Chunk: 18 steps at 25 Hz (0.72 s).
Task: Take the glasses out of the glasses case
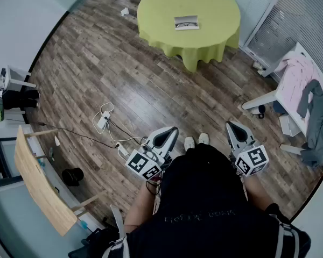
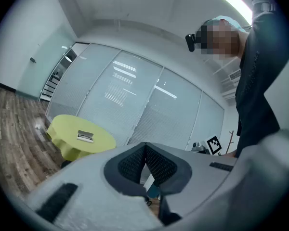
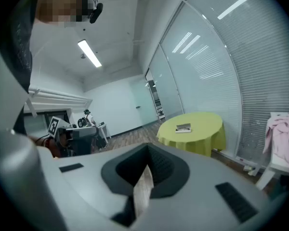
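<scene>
The glasses case (image 1: 187, 22) lies on the round green desk (image 1: 215, 42) and seems open. It is well apart from the person. The left claw (image 1: 171, 132) and right claw (image 1: 231, 127) are pressed together, holding nothing. The task looks unstarted: the next move calls for approaching the desk and spreading a claw.

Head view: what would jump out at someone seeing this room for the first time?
The round table under a lime-green cloth stands out at the top of the wood floor, with a small pale glasses case lying on it. Nearer, the grey left claw and right claw are shut and empty, held close to the person in black, far from that table.
</scene>
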Available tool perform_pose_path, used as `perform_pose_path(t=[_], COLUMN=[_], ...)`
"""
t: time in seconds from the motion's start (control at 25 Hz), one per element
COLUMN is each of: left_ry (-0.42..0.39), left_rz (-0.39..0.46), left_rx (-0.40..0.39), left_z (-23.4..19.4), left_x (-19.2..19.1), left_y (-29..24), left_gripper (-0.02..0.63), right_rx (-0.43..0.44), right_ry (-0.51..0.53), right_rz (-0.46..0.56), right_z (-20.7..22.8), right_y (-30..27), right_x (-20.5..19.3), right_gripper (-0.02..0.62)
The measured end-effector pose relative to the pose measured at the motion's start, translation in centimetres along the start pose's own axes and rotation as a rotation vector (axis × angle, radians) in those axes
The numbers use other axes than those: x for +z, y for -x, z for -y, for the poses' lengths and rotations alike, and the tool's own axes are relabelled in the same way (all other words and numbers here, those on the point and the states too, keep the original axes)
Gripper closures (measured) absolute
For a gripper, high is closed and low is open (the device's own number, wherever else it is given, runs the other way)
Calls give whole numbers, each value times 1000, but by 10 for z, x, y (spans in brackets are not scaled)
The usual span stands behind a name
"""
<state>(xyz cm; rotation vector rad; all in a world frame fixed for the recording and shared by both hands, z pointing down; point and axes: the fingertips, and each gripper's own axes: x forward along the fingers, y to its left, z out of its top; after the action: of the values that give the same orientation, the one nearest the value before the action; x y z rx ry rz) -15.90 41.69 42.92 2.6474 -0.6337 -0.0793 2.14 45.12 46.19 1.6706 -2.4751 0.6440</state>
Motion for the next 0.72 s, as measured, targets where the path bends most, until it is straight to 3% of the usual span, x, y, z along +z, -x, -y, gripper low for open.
perform_pose_path(t=[0.28,0.6,0.72], left_ry=[-45,-82,-84], left_rz=[-17,-4,-2], left_rx=[-10,41,59], left_z=[19,28,29], left_x=[7,7,6], left_y=[-8,-20,-19], left_gripper=[594,594,594], right_rx=[31,119,144], right_ry=[-102,-67,-109], right_rz=[54,125,125], right_z=[5,14,16], right_y=[8,12,13], right_x=[5,21,20], right_gripper=[569,569,568])
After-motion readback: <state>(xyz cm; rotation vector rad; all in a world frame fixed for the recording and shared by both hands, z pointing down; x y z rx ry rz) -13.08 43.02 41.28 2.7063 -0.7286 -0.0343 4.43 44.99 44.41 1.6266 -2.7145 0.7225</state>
